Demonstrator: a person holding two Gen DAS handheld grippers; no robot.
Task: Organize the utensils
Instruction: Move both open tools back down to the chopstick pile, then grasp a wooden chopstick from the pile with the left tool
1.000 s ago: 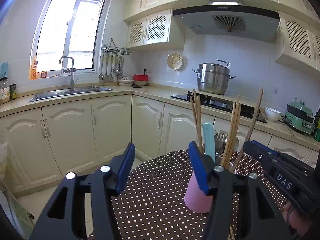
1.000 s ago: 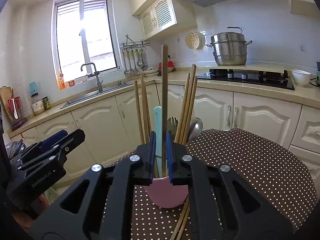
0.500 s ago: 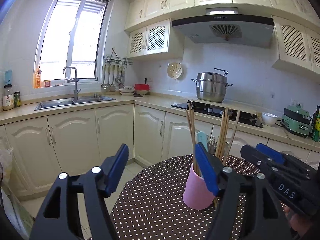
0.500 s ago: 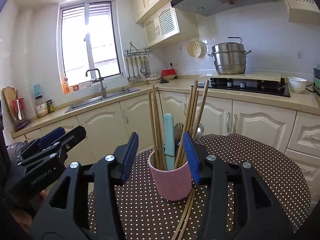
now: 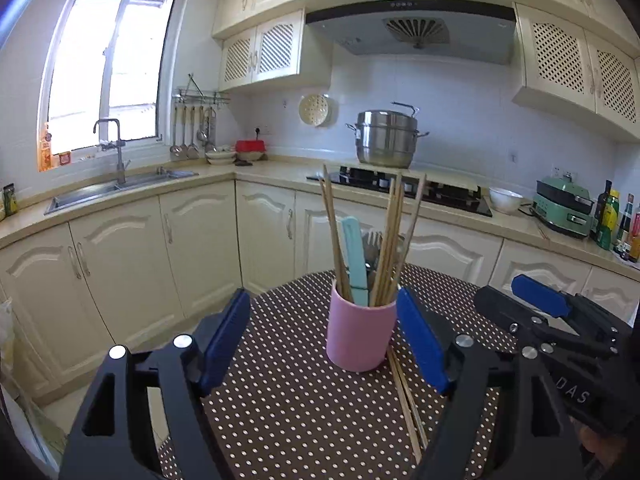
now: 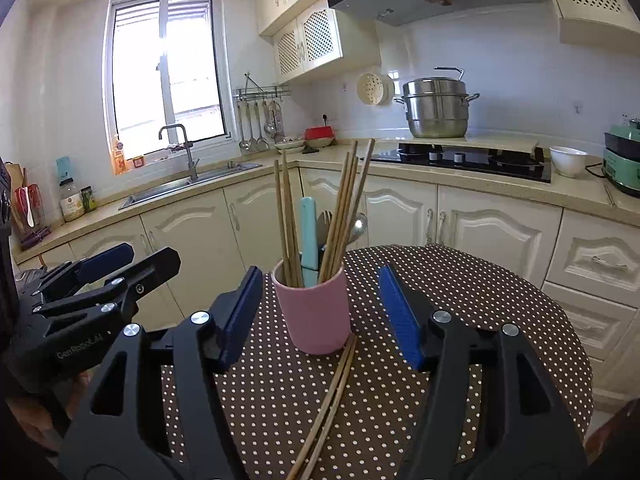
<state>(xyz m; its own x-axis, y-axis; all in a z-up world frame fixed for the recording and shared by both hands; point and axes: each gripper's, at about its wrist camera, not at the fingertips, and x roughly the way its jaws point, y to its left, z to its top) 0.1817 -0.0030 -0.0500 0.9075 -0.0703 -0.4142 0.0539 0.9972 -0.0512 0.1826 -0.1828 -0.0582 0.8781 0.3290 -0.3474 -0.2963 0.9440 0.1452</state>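
Your pink cup (image 6: 316, 312) stands upright on the polka-dot table (image 6: 460, 300), already loaded with wooden chopsticks (image 6: 344, 216), a light-blue handled utensil (image 6: 308, 236), a fork and a spoon. The one job left in view is the loose pair of chopsticks (image 6: 328, 404) lying flat on the cloth: their far tips touch the near foot of the cup and they run back toward you, under the right gripper.

Both of your grippers are empty. The right gripper (image 6: 320, 316) has its jaws opening, standing wide with the cup showing between the blue pads (image 6: 400, 320) but not touched by them. The left gripper (image 5: 324, 344) is also opening, wider than the cup, with nothing pressed between its pads; the cup sits just inside its right pad in that view.

To do this step well, I judge the right gripper to be the better placed. Tip it down over the middle of the loose pair, with the pads on either side of both sticks so they close together and neither rolls away. Keep clear of the cup's base as you descend, since a nudge there could topple a tall, top-heavy load. Hold the left gripper beside the cup, ready to steady it when you drop the pair in.
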